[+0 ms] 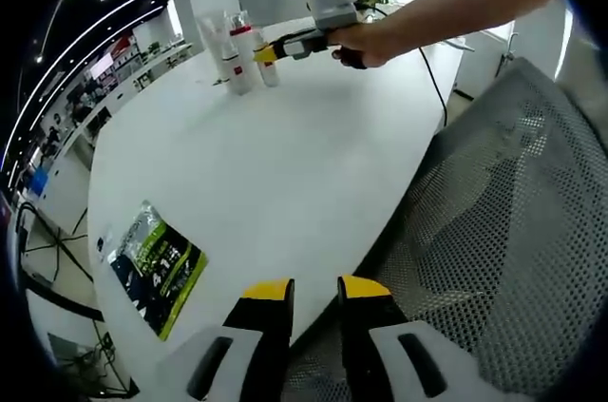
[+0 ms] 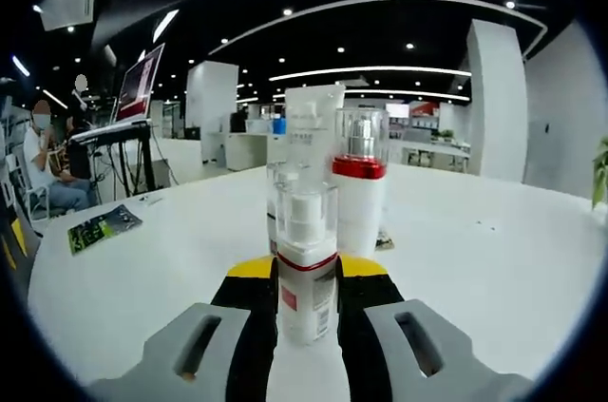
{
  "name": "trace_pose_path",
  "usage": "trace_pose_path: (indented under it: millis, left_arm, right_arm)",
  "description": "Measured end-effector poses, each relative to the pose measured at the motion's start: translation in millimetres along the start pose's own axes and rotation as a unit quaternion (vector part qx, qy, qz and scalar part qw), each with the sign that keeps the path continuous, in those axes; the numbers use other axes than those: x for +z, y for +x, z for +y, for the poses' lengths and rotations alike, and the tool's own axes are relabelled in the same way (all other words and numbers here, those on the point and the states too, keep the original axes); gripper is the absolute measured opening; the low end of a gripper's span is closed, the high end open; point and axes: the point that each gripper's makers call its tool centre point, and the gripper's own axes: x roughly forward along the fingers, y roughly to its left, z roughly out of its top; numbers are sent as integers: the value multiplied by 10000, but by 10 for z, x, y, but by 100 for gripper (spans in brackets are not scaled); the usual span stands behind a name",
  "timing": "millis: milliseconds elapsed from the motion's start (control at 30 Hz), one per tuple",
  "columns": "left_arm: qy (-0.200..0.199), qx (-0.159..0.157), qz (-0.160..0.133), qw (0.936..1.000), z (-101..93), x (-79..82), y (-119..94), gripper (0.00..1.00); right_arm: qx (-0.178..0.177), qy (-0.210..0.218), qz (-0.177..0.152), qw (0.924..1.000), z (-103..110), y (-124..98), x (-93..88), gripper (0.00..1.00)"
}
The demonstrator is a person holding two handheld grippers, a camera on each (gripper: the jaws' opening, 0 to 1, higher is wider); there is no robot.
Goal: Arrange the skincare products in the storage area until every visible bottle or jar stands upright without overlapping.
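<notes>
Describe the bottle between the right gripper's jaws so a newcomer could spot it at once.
On the white table, a cluster of bottles stands upright. The small bottle is the nearest, between the right gripper jaws. Its clear cap and thin red band distinguish it from the taller red-collared bottle behind.

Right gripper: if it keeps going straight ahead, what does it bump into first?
The right gripper already has a small clear-capped bottle between its jaws. Straight ahead, the red-collared bottle probably comes first, though depth is unclear.

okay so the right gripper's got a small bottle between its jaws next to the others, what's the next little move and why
Probably open the right gripper and back straight off. The small bottle between its jaws stands upright on the table, just in front of the red-collared bottle and tube, seemingly apart from them.
</notes>
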Motion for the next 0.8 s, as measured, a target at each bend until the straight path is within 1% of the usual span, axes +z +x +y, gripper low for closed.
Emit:
trace_pose_path:
  millis: [233,600,700,733,767,800]
  left_arm:
    - [32,1,24,10000,-3,-8,-4,18]
    - [47,24,-9,10000,5,5,-10,18]
    - [52,24,-19,10000,4,7,-11,18]
    - [51,23,-19,10000,4,7,-11,18]
    - [53,24,-20,10000,5,8,-11,18]
    - [58,27,-23,10000,6,10,-11,18]
  right_arm:
    - [49,-48,35,10000,-13,-14,-10,21]
    - [125,-151,297,9994,0,-10,-15,21]
    - [153,-85,393,9991,14,-33,-50,21]
    - [166,-24,523,9985,19,-50,-103,21]
    - [184,153,605,9979,36,-58,-142,21]
    - [208,205,636,9976,39,-64,-160,20]
